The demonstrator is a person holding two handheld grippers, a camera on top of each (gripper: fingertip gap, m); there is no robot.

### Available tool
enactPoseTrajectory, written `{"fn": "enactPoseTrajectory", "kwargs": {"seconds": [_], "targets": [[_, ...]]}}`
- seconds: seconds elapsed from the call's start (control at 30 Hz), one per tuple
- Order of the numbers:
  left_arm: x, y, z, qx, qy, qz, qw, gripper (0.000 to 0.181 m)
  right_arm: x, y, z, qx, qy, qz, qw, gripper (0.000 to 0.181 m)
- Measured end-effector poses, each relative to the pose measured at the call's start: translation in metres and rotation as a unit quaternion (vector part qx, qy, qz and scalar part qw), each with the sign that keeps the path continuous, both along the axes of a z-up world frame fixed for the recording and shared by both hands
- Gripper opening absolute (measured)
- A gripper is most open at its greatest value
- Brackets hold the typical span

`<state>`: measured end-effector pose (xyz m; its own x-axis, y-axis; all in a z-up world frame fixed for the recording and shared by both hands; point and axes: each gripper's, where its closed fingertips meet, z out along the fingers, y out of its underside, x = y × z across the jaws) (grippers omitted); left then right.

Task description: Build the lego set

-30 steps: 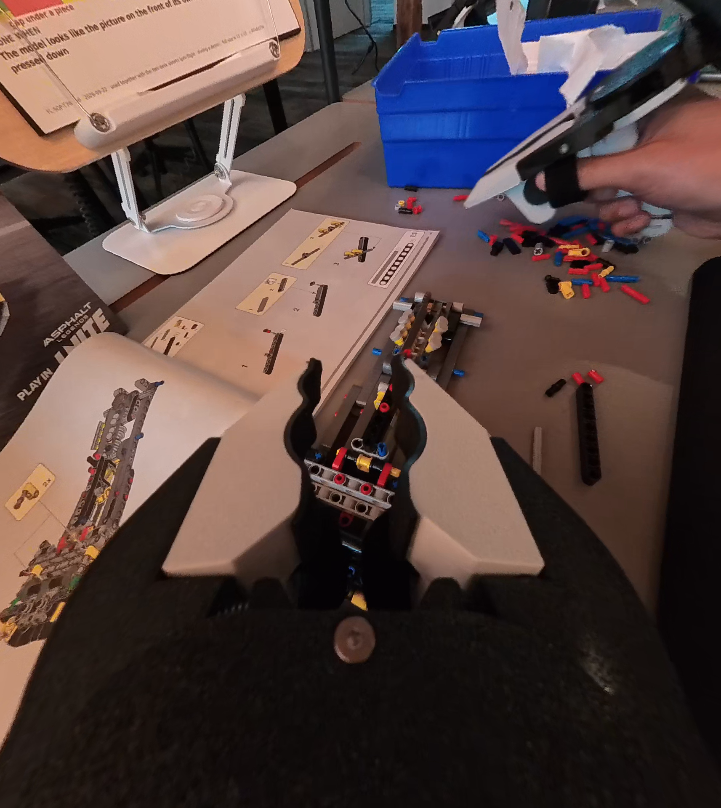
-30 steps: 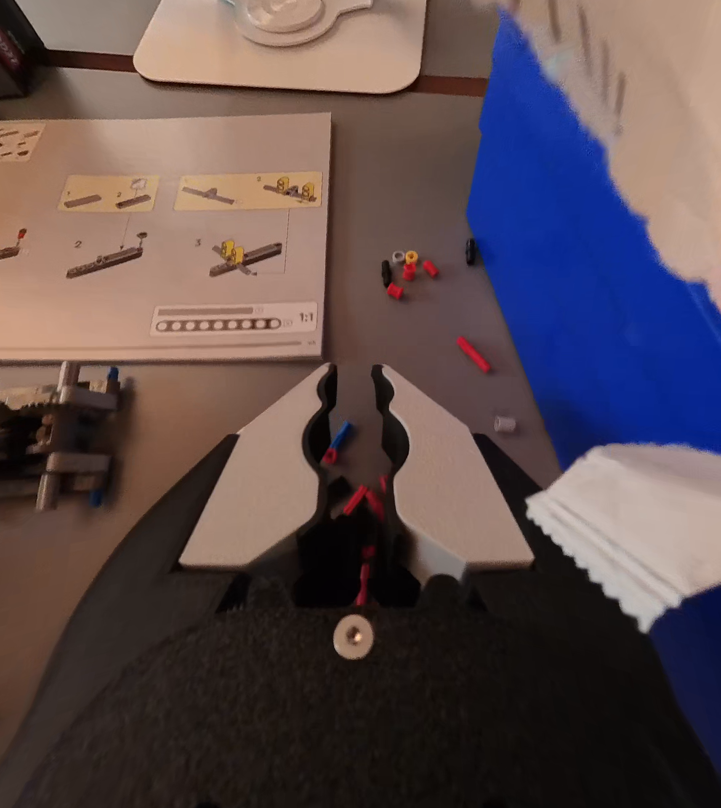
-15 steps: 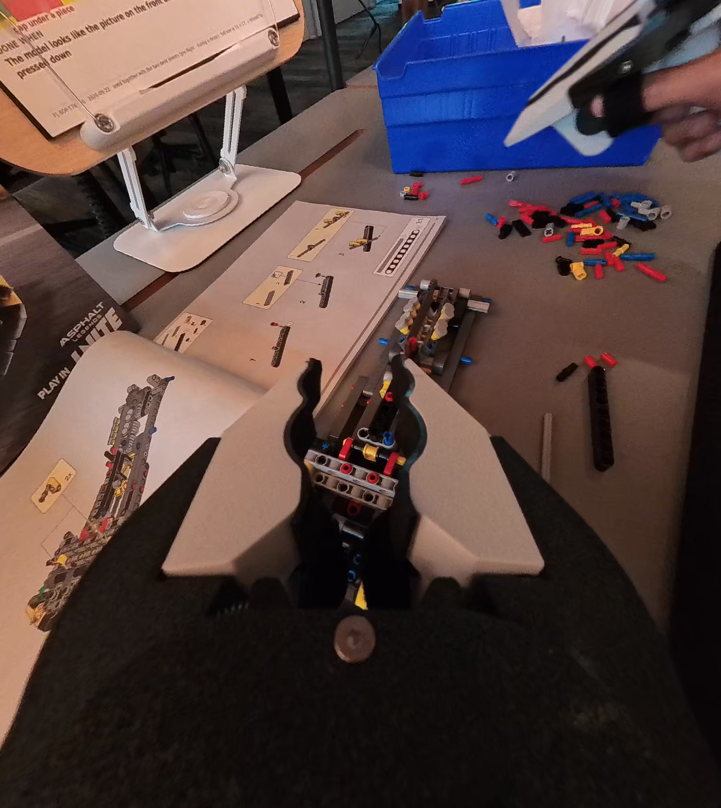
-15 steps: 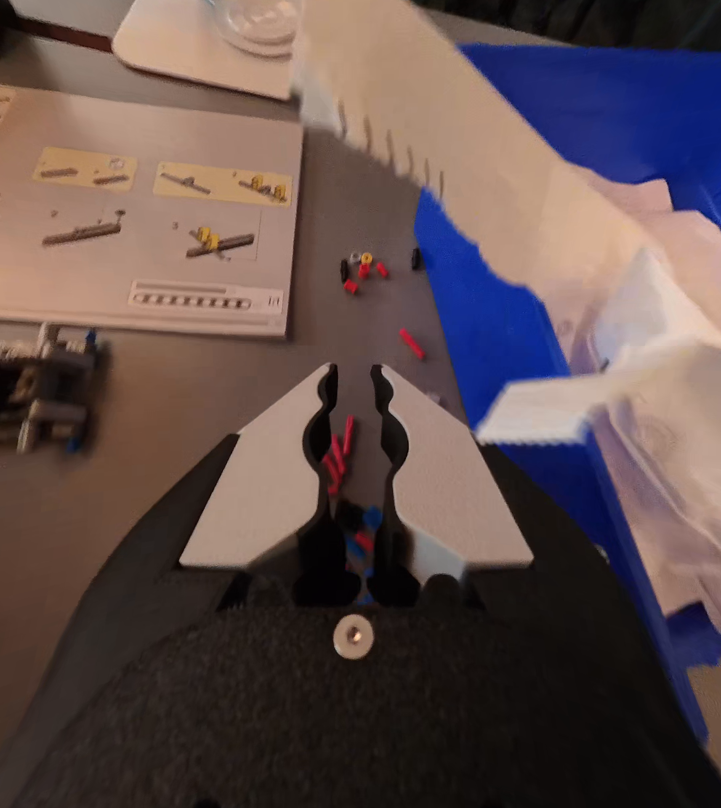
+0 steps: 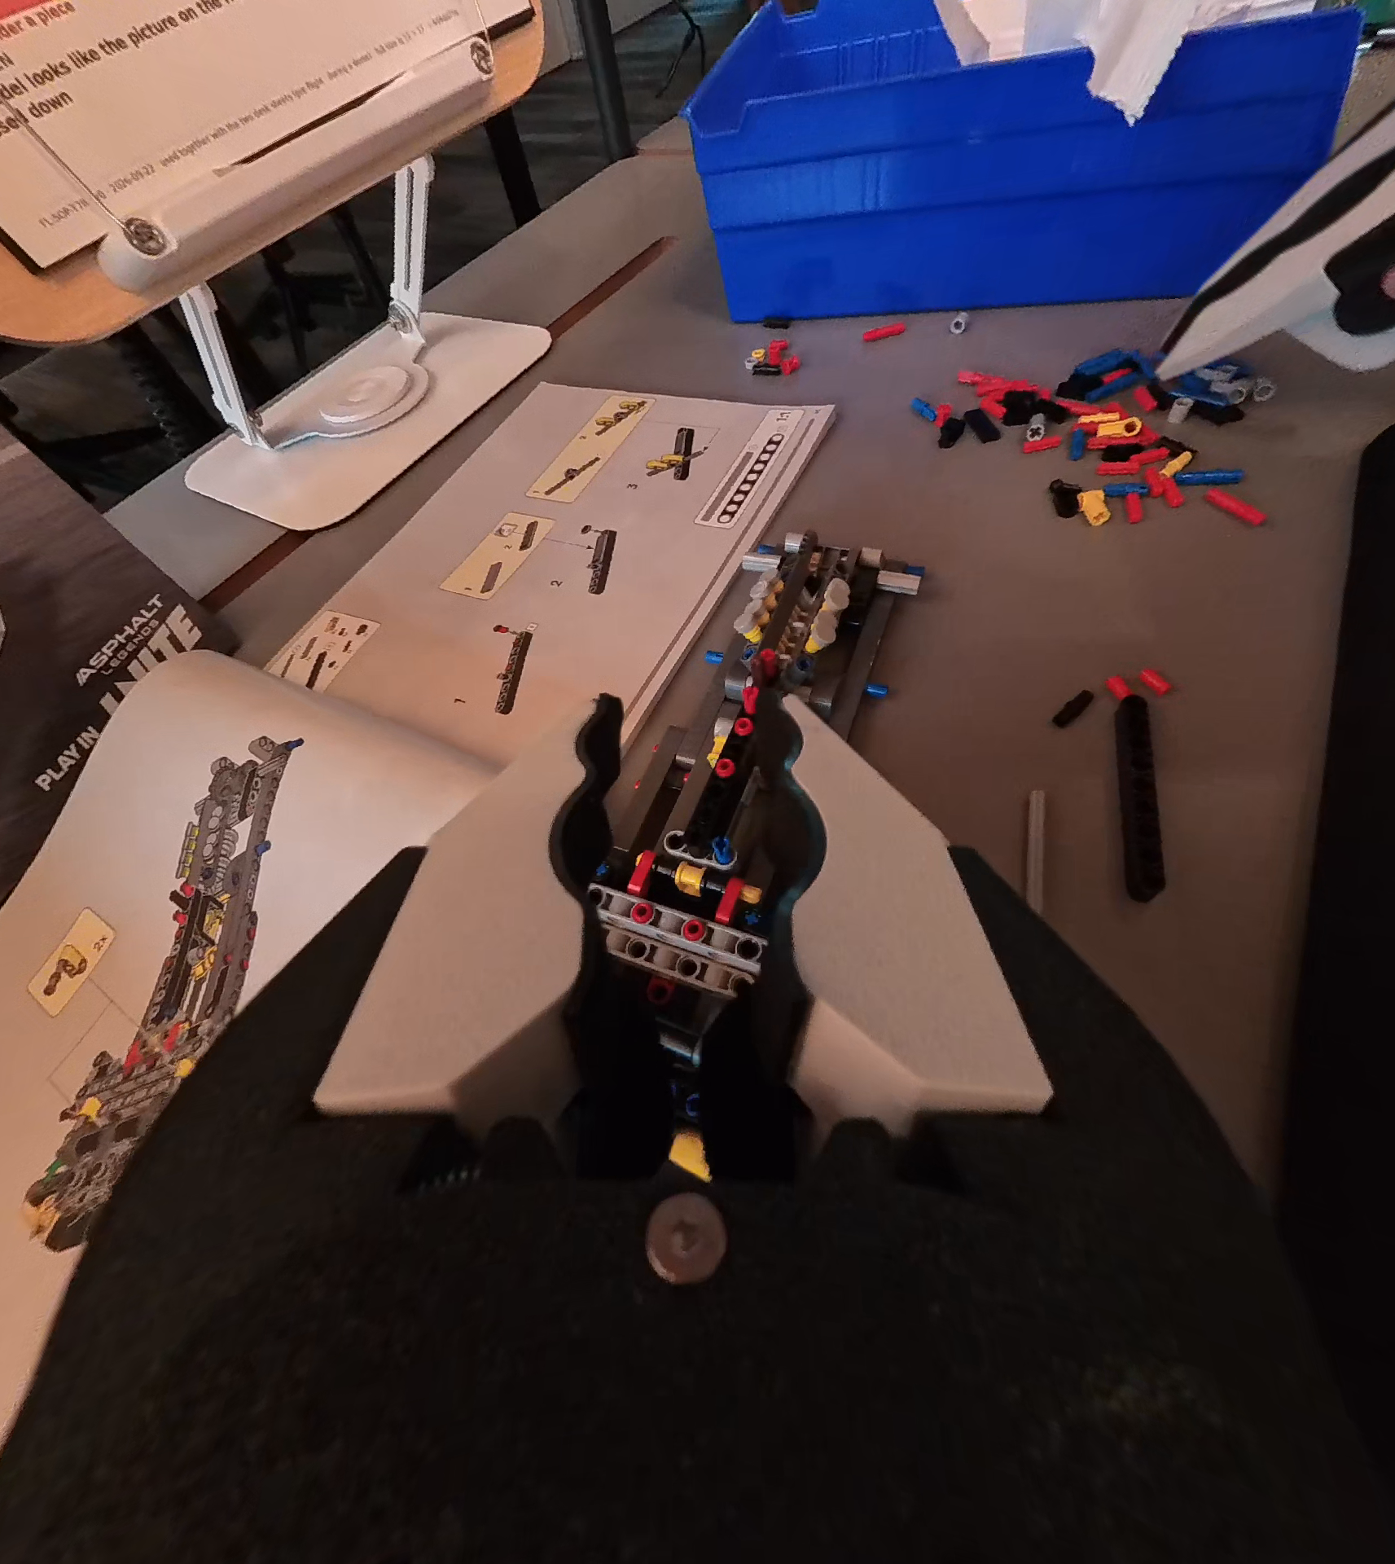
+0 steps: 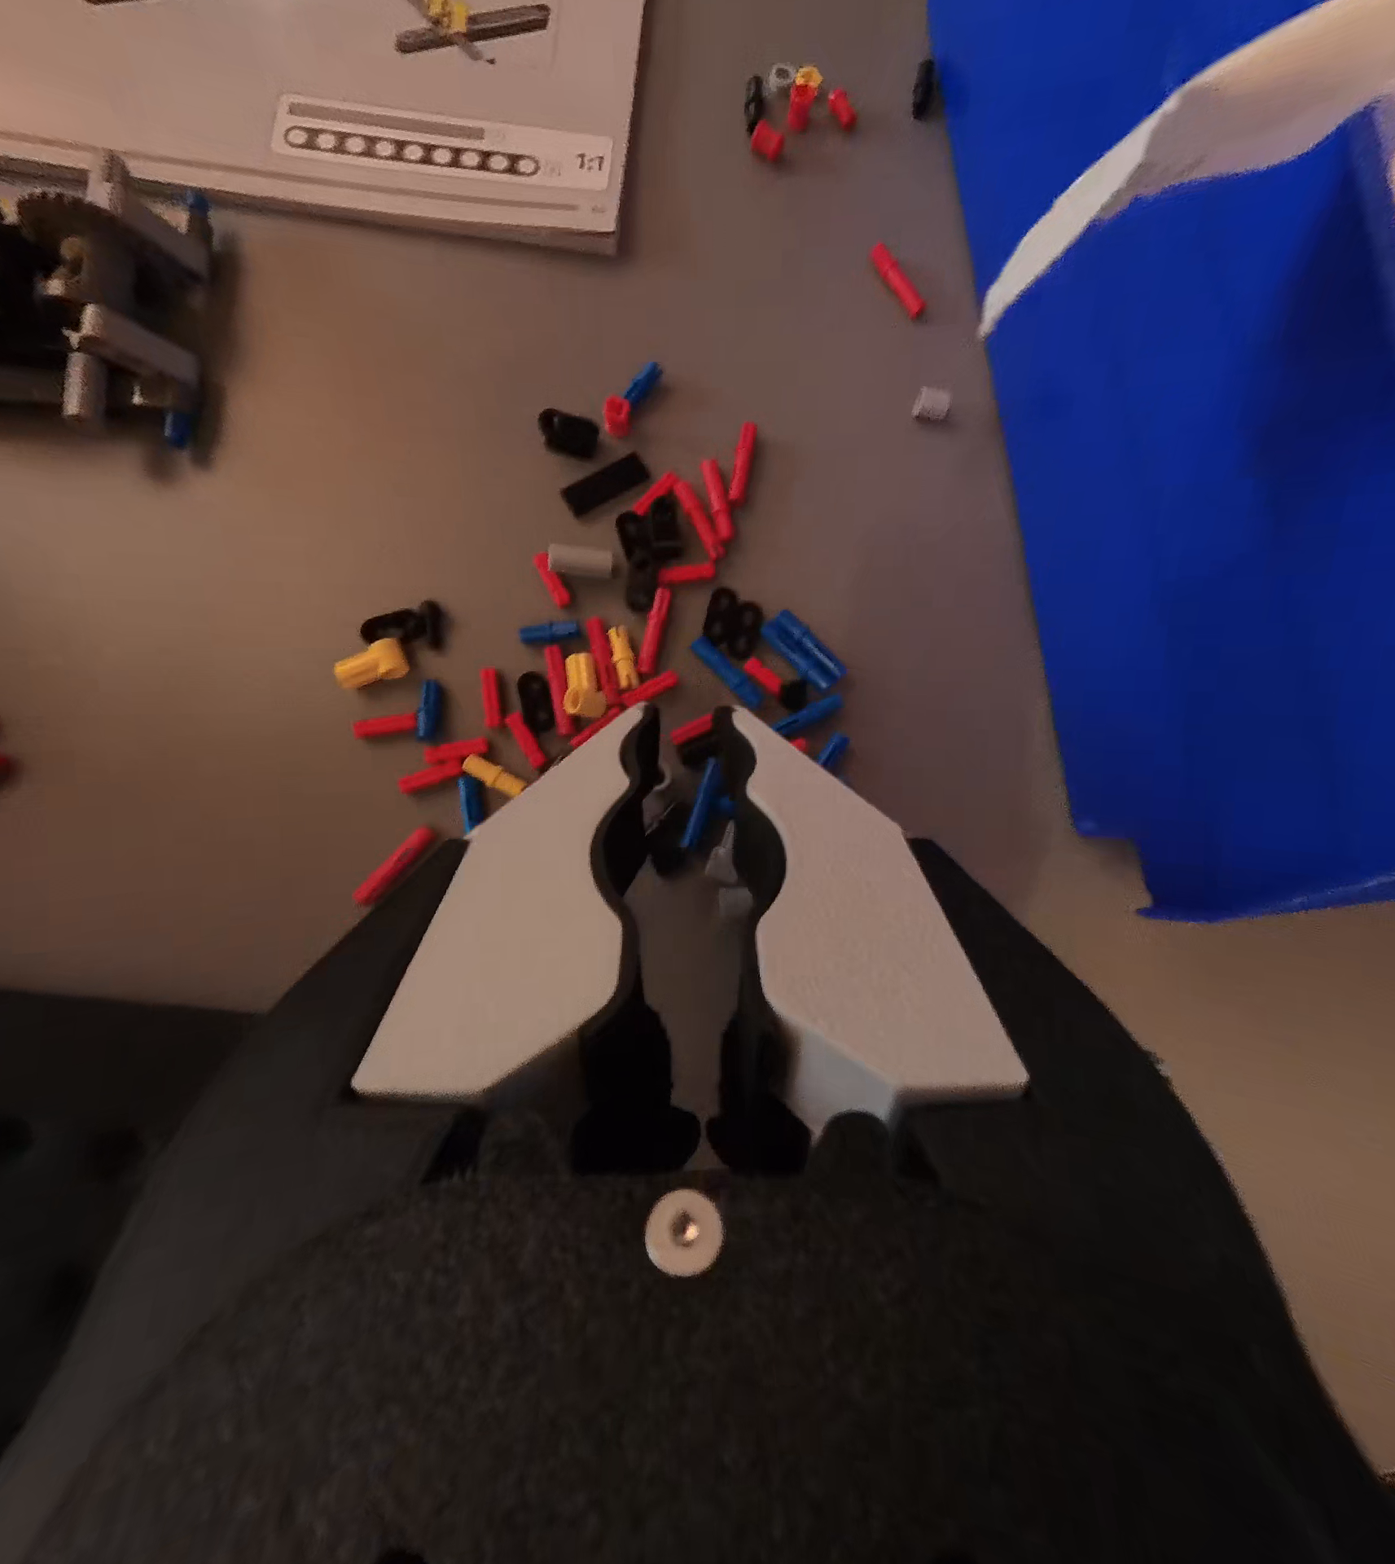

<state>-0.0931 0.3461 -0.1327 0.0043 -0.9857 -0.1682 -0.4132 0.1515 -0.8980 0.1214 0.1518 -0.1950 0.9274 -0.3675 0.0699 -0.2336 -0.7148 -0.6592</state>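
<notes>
Down from beside the blue bin [image 6: 1235, 525] comes the right gripper [image 6: 687, 729], now low over the loose pin pile [image 6: 617, 626], jaws slightly parted and empty. On the grey table [image 5: 973, 762], the left gripper [image 5: 689, 728] clamps the long chassis model [image 5: 694, 889] beside the instruction booklet [image 5: 507, 592].

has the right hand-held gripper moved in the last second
Yes. The right hand-held gripper has dropped from in front of the blue bin down to the loose pin pile, tips now among the pins.
</notes>
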Motion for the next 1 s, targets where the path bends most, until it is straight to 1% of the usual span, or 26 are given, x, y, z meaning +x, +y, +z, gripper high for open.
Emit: {"fn": "enactPoseTrajectory", "kwargs": {"seconds": [0.27, 0.6, 0.73, 1.0], "targets": [[0.001, -0.005, 0.001, 0.004, 0.0, -0.006, 1.0, 0.03, -0.016, -0.007, -0.006, 0.004, 0.014, 0.008, 1.0, 0.011], [0.001, -0.006, 0.004, -0.002, -0.006, -0.008, 1.0, 0.03, -0.008, -0.039, -0.001, 0.004, 0.016, -0.019, 1.0, 0.01], [0.002, -0.007, 0.005, -0.008, -0.008, -0.01, 1.0, 0.03, -0.009, -0.043, 0.002, 0.004, 0.005, -0.018, 1.0, 0.01], [0.004, -0.009, 0.002, -0.009, -0.004, -0.013, 1.0, 0.031, -0.017, -0.04, -0.001, 0.003, 0.005, -0.006, 1.0, 0.01]]}}
